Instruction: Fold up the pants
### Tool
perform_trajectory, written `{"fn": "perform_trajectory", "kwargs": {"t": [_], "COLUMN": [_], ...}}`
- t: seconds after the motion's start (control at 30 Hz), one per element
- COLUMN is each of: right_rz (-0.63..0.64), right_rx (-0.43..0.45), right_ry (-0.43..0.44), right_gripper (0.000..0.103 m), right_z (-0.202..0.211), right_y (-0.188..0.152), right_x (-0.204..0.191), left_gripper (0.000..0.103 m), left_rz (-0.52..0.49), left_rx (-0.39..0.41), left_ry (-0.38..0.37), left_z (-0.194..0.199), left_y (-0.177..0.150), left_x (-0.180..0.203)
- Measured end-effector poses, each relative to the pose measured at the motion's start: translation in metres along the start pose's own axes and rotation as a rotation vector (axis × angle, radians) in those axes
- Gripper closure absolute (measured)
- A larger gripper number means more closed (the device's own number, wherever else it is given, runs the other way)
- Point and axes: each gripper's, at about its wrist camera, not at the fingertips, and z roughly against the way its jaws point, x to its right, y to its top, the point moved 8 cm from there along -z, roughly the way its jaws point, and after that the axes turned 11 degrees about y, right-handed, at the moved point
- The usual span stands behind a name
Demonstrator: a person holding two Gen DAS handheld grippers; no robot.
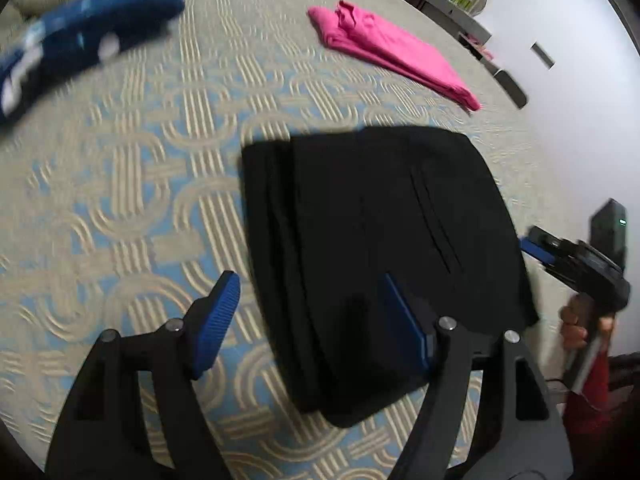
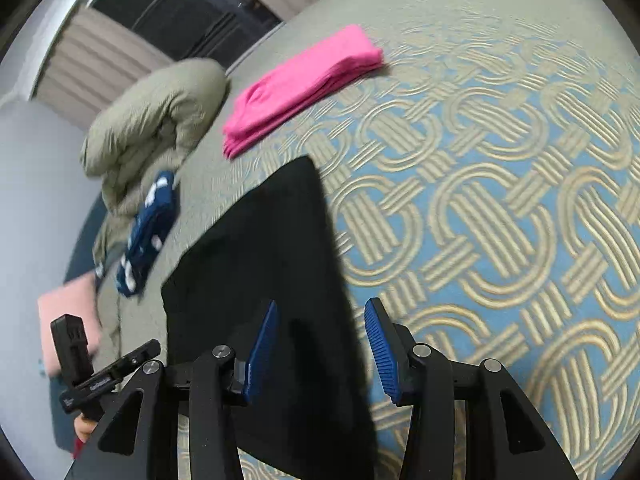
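Both jaws wide, left gripper (image 1: 308, 320) and right gripper (image 2: 320, 344) holding nothing over folded black fabric pants (image 1: 376, 240); risk: snagging top layer, undoing fold.

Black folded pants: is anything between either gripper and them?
Nothing visible. The black folded pants lie directly under the open left gripper and open right gripper on the patterned bedspread.
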Motion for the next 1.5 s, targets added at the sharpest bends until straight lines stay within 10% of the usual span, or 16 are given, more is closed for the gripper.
{"fn": "perform_trajectory", "kwargs": {"t": [0.5, 1.07, 1.27, 1.5], "right_rz": [0.037, 0.025, 0.117, 0.120], "right_rx": [-0.130, -0.170, -0.167, -0.144], "right_ry": [-0.029, 0.022, -0.083, -0.083], "right_gripper": [0.055, 0.053, 0.067, 0.086], "right_z": [-0.029, -0.043, -0.046, -0.035], "right_y": [-0.006, -0.001, -0.005, 0.000], "right_x": [-0.001, 0.003, -0.008, -0.019], "left_gripper": [0.008, 0.008, 0.061, 0.072], "left_rz": [0.012, 0.097, 0.100, -0.064], "left_rx": [-0.039, -0.012, -0.011, 0.086], "left_ry": [-0.087, -0.223, -0.221, -0.052], "left_z": [-0.034, -0.035, -0.036, -0.013], "left_y": [-0.005, 0.005, 0.008, 0.013], "left_x": [0.025, 0.014, 0.021, 0.046]}}
